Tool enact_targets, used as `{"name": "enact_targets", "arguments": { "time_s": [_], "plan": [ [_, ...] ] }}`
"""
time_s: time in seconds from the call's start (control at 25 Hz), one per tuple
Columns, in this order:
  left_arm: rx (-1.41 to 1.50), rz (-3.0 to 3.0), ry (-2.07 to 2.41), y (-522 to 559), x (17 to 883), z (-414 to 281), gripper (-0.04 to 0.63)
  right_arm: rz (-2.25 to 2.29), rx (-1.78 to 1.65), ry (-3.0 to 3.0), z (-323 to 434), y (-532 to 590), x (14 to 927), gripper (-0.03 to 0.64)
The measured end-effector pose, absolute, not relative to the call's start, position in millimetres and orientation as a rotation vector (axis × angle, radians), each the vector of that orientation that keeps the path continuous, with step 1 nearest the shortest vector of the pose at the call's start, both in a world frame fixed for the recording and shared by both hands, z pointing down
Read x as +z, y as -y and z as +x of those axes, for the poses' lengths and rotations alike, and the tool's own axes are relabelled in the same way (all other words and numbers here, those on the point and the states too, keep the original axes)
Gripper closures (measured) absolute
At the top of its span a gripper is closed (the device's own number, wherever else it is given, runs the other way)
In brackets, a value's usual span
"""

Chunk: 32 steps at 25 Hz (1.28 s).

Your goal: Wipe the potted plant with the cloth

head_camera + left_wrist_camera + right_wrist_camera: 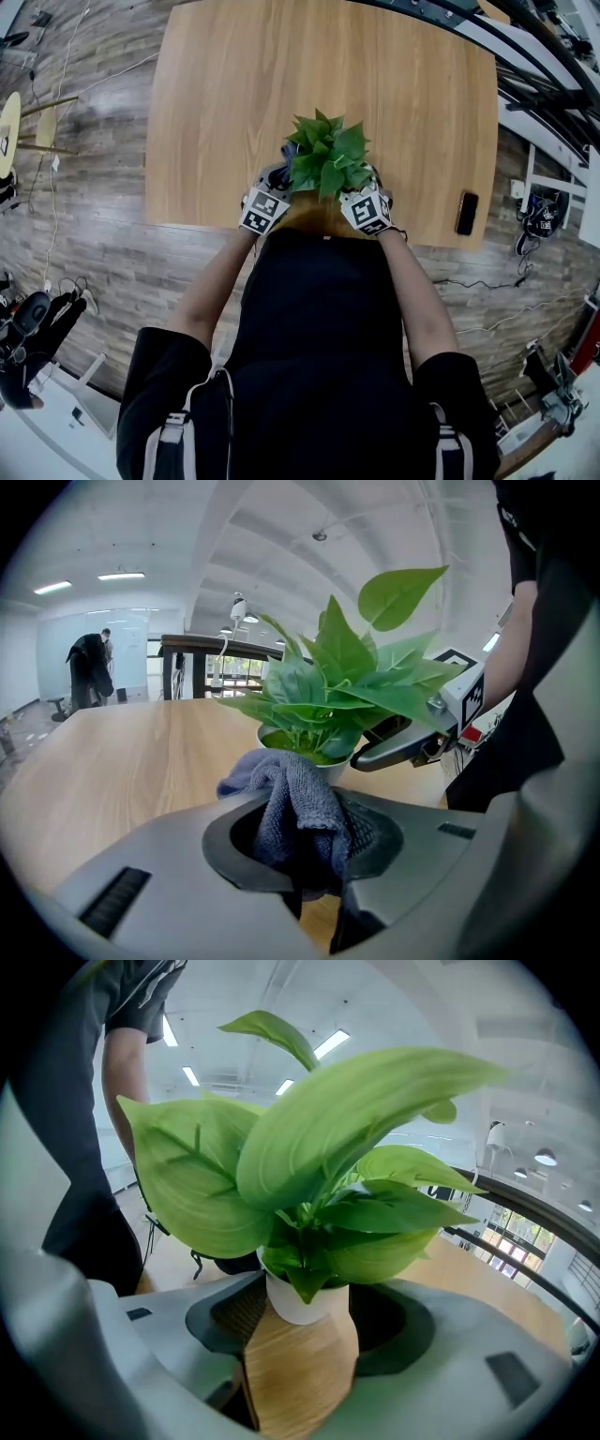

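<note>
From the head view both claws' tips are lost under the leaves; only the marker cubes show. The pot is covered by foliage there too.

L claw is clamped on the cloth, a grey bunch sticking up betw. its jaws. The cloth's lower end drops out of sight. The plant sits just beyond the cloth. They're v. near, but can't tell if they touch.

R claw has the white pot betw. its jaws at the tips, and the pads look tight against its wall on both sides.

The plant stands on the table near the front edge, betw. the 2 claws.

Count: 1 plant, 1 cloth, 2 claws, and 1 phone at the table's right edge, well apart from the rest.
</note>
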State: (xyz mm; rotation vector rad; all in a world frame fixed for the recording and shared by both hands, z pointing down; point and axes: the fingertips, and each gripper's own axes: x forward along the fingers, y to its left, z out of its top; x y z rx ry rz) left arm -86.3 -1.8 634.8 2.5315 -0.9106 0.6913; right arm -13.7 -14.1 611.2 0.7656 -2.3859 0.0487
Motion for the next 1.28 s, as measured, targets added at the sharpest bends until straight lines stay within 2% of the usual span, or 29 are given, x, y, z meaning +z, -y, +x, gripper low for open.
{"name": "enact_targets", "arguments": {
  "time_s": [0.36,0.6,0.88,1.28],
  "plan": [
    [0.687,2.511,0.923,-5,639,-82,0.48,0.751,0.096,2.435,-10,-10,610,0.36],
    [0.662,2.434,1.067,17,642,-109,0.48,0.812,0.181,2.394,2,-14,616,0.36],
    [0.623,2.429,1.059,35,639,-105,0.48,0.726,0.043,2.401,-9,6,608,0.36],
    [0.682,2.493,0.971,19,633,-98,0.48,0.724,0.054,2.426,-15,4,605,0.36]
  ]
}}
